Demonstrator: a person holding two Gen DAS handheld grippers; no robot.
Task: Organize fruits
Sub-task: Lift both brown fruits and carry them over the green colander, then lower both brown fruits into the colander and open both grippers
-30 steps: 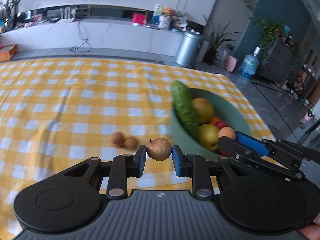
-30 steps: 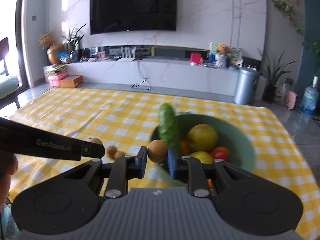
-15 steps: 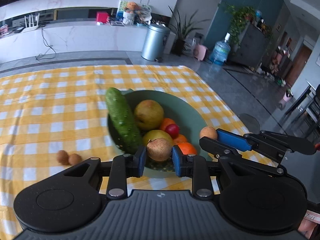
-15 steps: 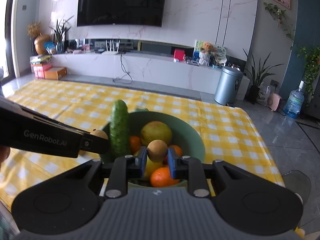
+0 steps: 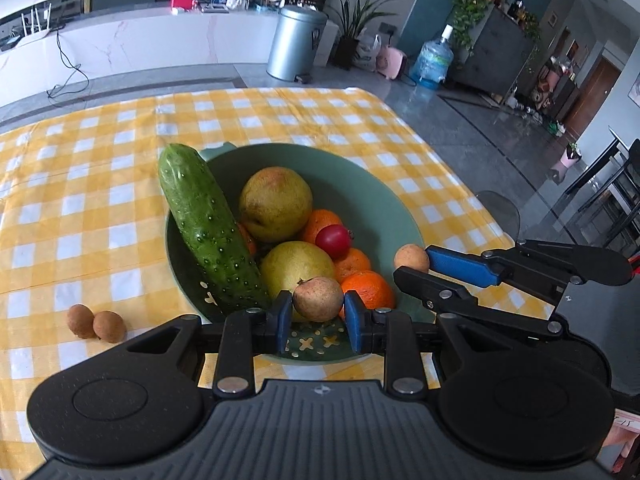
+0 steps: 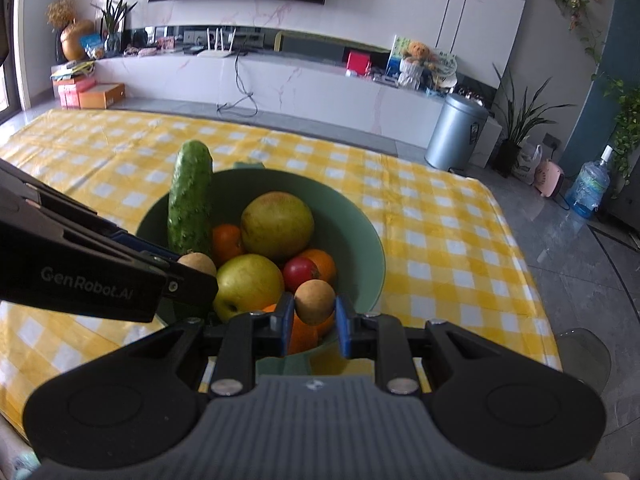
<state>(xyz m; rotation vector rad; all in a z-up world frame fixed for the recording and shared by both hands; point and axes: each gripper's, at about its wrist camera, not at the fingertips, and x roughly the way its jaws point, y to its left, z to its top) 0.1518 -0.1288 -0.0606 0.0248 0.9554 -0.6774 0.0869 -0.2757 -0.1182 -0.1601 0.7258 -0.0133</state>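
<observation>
1. Over the last second both hands have swung across the desk point(image 5: 80, 208): a second ago the green bowl point(image 5: 384, 196) sat off to the right of the left view and beyond the fingertips in the right view, and now it lies squarely under and ahead of both tools
2. The left hand-held gripper point(image 5: 318, 316) is closed on a small brown speckled fruit point(image 5: 318, 299), its blue pads pressing both sides; that grip looks the same as a second ago
3. The right hand-held gripper point(image 6: 310, 320) is likewise clamped on a small round tan fruit point(image 6: 314, 301); in the left view the same fruit shows at the tip of the right tool point(image 5: 411, 258), over the bowl's right rim
4. My reading: the carry is nearly finished and each fruit is about ready to be let go into the bowl
5. The left tool's fruit hangs above the near part of the bowl, just in front of a yellow-green pear point(image 5: 296, 266) and beside an orange point(image 5: 370, 288); the cucumber point(image 5: 208, 228) leans on the left rim
6. The right tool's fruit hovers over the near inside of the bowl, above an orange and close to a red fruit point(image 6: 301, 273)
7. Two small brown fruits point(image 5: 96, 322) lie on the checked cloth, left of the bowl and well clear of both tools, not yet collected
</observation>
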